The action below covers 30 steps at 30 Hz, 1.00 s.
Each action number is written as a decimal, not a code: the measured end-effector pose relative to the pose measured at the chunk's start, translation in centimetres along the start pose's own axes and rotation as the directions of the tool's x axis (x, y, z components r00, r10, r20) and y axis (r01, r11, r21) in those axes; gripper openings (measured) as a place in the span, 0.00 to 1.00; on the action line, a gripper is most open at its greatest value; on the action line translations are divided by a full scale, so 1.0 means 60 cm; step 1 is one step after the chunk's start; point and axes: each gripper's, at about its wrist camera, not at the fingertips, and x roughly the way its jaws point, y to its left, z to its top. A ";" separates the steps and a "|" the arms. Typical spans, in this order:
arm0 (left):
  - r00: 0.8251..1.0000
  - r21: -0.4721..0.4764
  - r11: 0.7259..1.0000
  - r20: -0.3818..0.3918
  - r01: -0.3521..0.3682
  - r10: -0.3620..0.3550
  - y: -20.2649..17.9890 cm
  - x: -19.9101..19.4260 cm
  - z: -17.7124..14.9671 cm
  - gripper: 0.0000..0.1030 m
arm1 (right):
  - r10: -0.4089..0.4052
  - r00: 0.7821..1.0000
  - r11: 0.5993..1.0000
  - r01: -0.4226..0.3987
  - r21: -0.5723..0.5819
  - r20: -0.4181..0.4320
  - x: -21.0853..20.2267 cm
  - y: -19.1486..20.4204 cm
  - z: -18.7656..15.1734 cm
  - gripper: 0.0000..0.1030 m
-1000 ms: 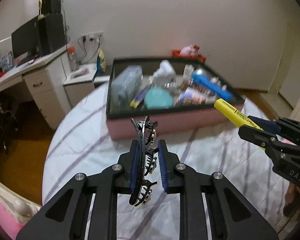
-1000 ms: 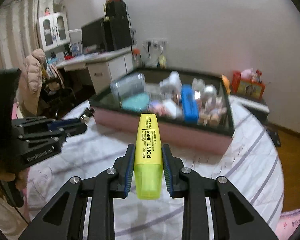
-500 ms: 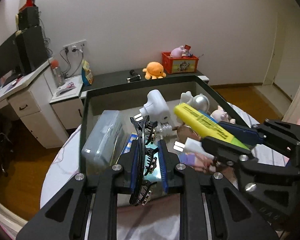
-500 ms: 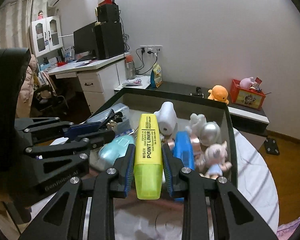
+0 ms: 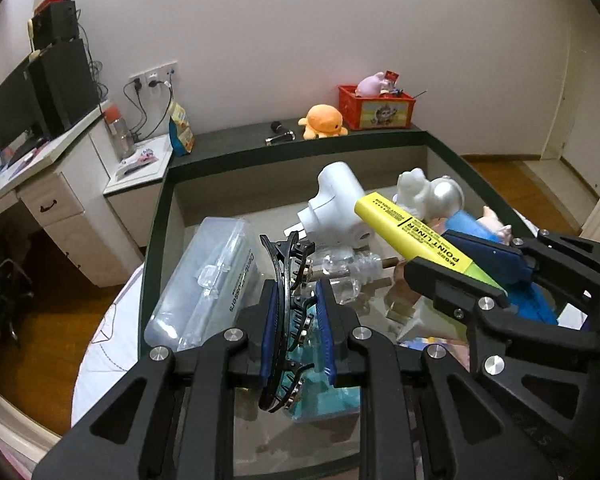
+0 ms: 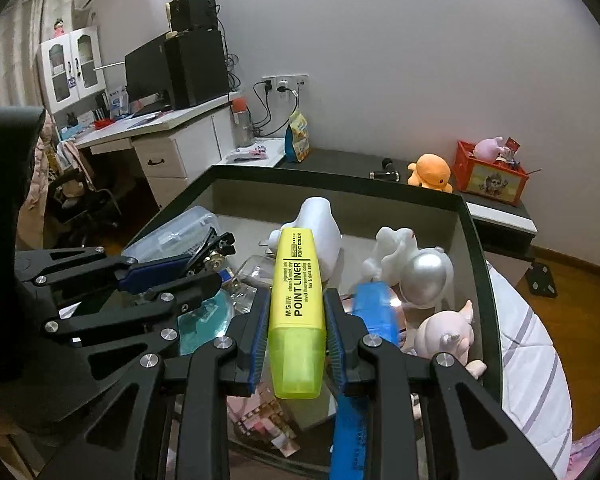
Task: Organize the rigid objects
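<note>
My left gripper (image 5: 298, 320) is shut on a black claw hair clip (image 5: 284, 300), held upright over the near left part of a dark-rimmed storage box (image 5: 152, 248). My right gripper (image 6: 296, 328) is shut on a yellow highlighter (image 6: 297, 292) that points into the same box (image 6: 474, 248). In the left wrist view the right gripper (image 5: 472, 268) and its highlighter (image 5: 412, 232) come in from the right; in the right wrist view the left gripper (image 6: 168, 276) with the clip (image 6: 214, 248) comes in from the left. Both hover above the box's contents.
The box holds a clear plastic case (image 5: 208, 280), a white device (image 5: 336, 208), a white and silver figurine (image 6: 416, 264), a pink pig toy (image 6: 448, 336), a blue case (image 6: 374, 312) and a teal disc (image 6: 204, 320). A desk (image 6: 160, 136) stands behind on the left, a low dark shelf (image 6: 340, 160) with toys behind the box.
Both grippers have moved forward from over the tablecloth to above the box, each keeping its object. The box now fills both views.
</note>
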 end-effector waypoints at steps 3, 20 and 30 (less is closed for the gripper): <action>1.000 -0.006 1.000 -0.004 -0.011 0.011 0.001 0.007 -0.004 0.19 | 0.005 1.000 1.000 -0.005 0.008 -0.010 0.008 -0.002 -0.001 0.27; 0.941 -0.129 0.984 0.301 -0.123 0.157 0.016 -0.261 -0.056 1.00 | -0.113 0.959 0.993 0.098 0.073 0.259 -0.237 0.037 -0.023 0.93; 0.884 -0.165 0.978 0.429 -0.125 0.185 -0.014 -0.457 -0.138 1.00 | -0.181 0.904 0.983 0.183 0.031 0.387 -0.406 0.115 -0.081 1.00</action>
